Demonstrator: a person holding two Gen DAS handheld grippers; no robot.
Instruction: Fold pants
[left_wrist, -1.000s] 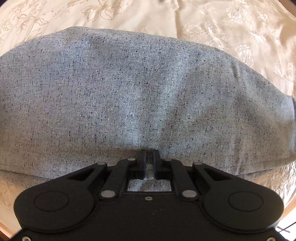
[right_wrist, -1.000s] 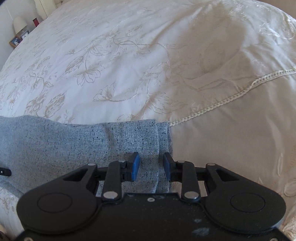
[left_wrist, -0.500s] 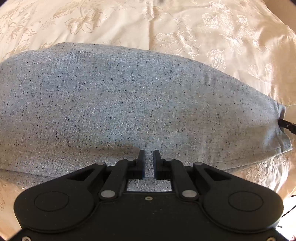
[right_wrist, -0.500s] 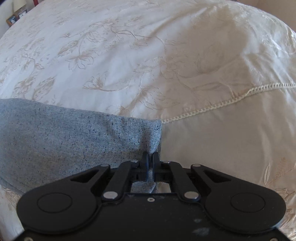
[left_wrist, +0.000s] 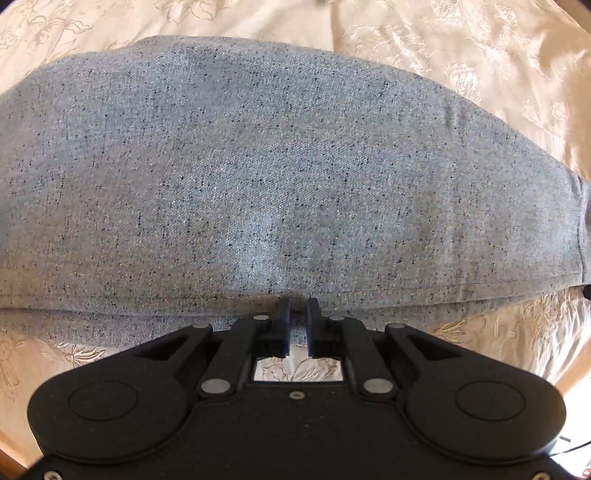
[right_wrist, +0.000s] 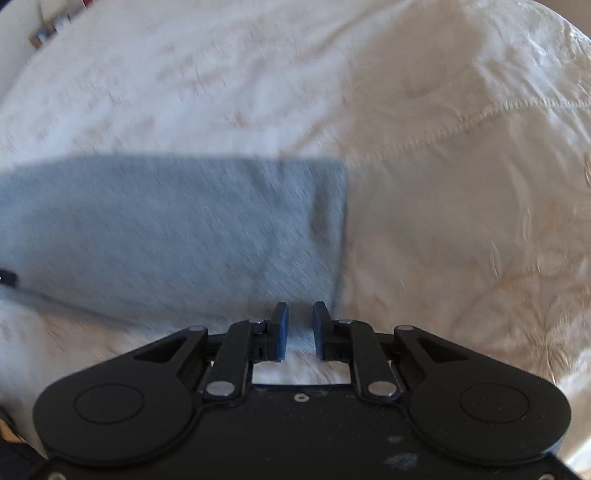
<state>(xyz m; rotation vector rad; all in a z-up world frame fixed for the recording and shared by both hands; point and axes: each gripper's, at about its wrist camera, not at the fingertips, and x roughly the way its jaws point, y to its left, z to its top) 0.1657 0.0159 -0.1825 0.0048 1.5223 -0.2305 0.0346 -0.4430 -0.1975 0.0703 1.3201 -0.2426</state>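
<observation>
On the embroidered cream bedspread (left_wrist: 480, 55) lie grey pants (left_wrist: 277, 177); left gripper (left_wrist: 298, 325) pinches their near edge, right gripper (right_wrist: 300, 328) is opening over their corner, unobstructed.

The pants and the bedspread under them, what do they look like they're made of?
The pants look like a woven, matte cloth, perhaps cotton or a wool blend: pale blue-grey with dark flecks and a fine visible weave. The bedspread looks like a satiny cream fabric, possibly polyester or silk: it has a soft sheen and raised floral patterns.
</observation>
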